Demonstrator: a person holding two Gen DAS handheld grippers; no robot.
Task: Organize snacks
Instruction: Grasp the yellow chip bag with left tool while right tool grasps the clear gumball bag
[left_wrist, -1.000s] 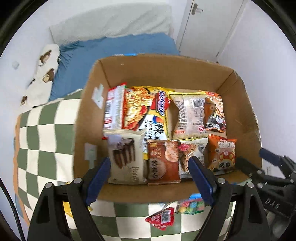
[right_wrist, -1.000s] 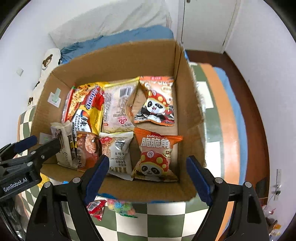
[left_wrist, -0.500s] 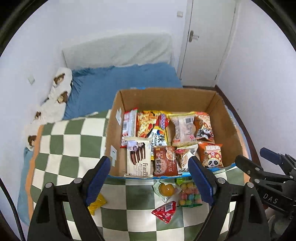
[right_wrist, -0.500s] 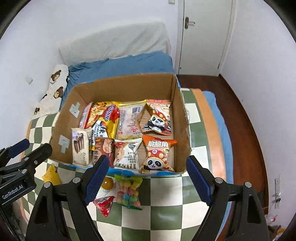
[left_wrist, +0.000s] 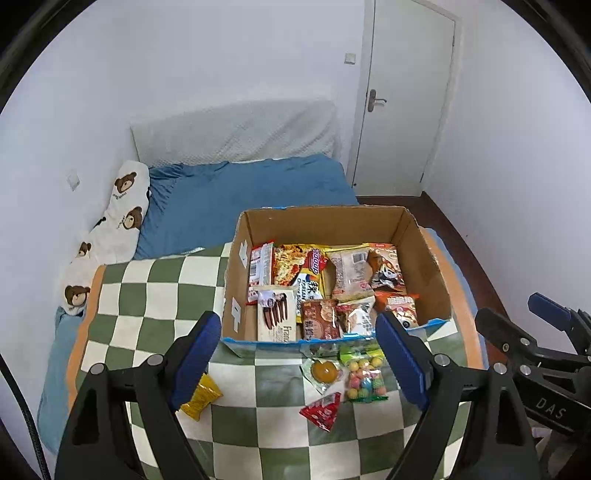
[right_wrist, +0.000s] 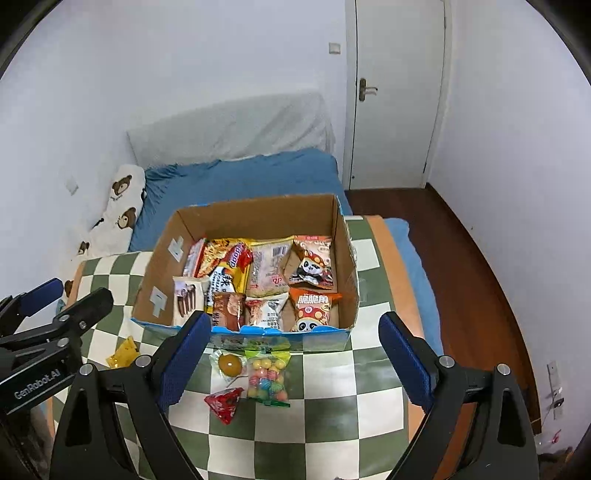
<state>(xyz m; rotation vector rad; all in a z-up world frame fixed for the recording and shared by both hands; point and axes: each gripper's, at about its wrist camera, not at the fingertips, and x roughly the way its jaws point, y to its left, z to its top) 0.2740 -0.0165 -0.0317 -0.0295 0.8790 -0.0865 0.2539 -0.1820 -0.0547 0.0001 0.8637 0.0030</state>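
A cardboard box (left_wrist: 428, 258) (right_wrist: 347, 266) sits on a green-and-white checked cloth and holds several snack packets in two rows. In front of it lie a bag of coloured candy balls (left_wrist: 364, 376) (right_wrist: 267, 376), a clear packet with an orange round sweet (left_wrist: 324, 371) (right_wrist: 229, 363), a red triangular packet (left_wrist: 322, 410) (right_wrist: 224, 403) and a yellow packet (left_wrist: 201, 398) (right_wrist: 123, 352). My left gripper (left_wrist: 299, 362) is open and empty, high above the loose snacks. My right gripper (right_wrist: 295, 362) is open and empty beside it, to the right.
The checked cloth (left_wrist: 147, 295) covers a low surface at the foot of a blue bed (left_wrist: 240, 199) with a bear-print pillow (left_wrist: 122, 218). A white door (left_wrist: 406, 96) and dark wood floor (right_wrist: 480, 277) are at the right.
Both grippers have pulled back and up from the box. The box looks smaller and the loose snacks in front of it have come into full view. Both stayed open.
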